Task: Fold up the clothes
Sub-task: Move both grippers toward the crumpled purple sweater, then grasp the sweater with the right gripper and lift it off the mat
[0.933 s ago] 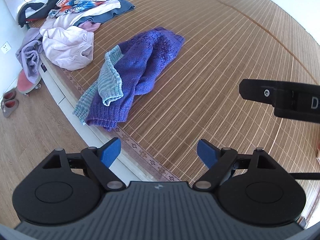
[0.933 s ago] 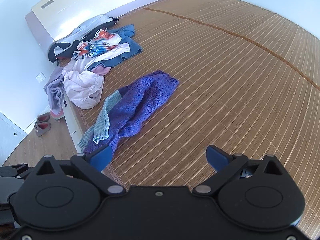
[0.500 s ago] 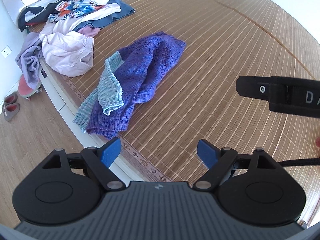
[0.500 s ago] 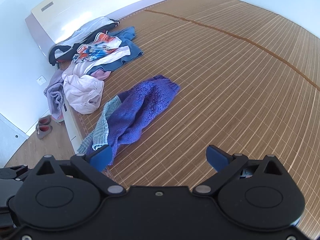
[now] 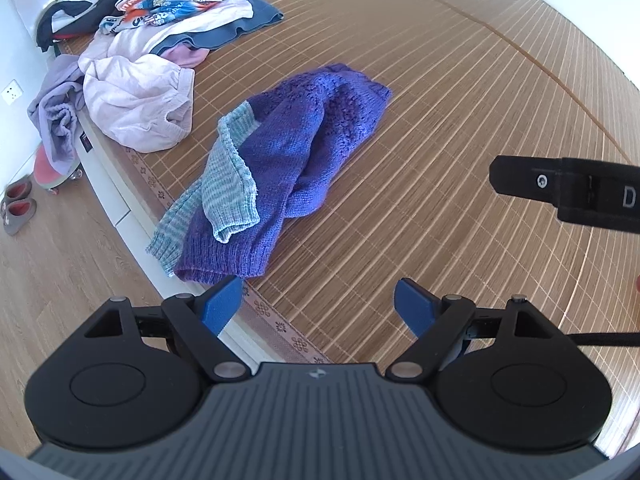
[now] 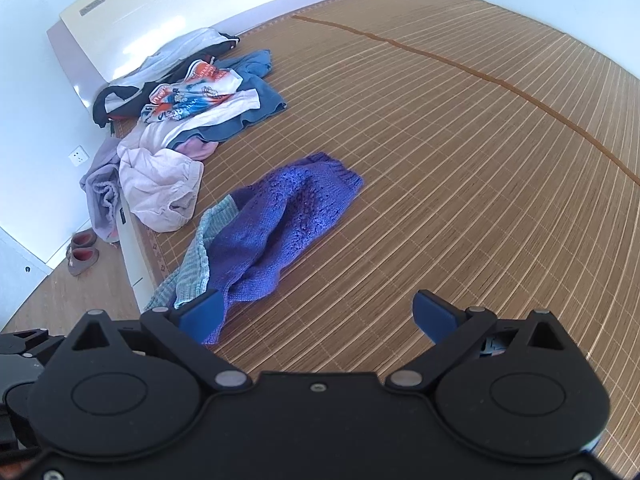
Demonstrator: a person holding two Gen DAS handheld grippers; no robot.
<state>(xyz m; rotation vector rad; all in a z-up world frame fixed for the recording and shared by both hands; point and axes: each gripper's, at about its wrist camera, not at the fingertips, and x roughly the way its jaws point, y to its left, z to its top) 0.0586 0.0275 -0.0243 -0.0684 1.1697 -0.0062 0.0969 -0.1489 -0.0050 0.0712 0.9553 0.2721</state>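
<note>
Bamboo matting (image 5: 460,92) fills most of both views, its slats running toward the upper right, with a dark seam crossing the upper right of the right wrist view. Its patterned border runs along the lower left, where the raised platform drops to a wooden floor (image 5: 60,264).

Next in size, a heap of unfolded clothes (image 5: 160,32) sits in the upper left of both frames: a printed white top, a blue garment under it, a dark one behind, a pale pink piece (image 5: 140,104) in front and a lilac one (image 5: 56,120) hanging over the platform edge.

Apart from the heap, a crumpled purple knitted sweater (image 5: 296,160) lies at the centre of the left wrist view, and left of centre in the right wrist view (image 6: 280,220). Its pale green striped sleeve (image 5: 228,184) is folded over the lower left part, and its hem reaches the mat border.

Both claws are spread wide and hold nothing. The left gripper (image 5: 318,306) hangs over the mat border at bottom centre, its left blue pad just below the sweater hem. The right gripper (image 6: 316,316) hangs over bare mat, its left pad overlapping the sweater's lower end in the picture; contact cannot be judged.

A pair of slippers (image 5: 16,204) lies on the floor at the left edge.
</note>
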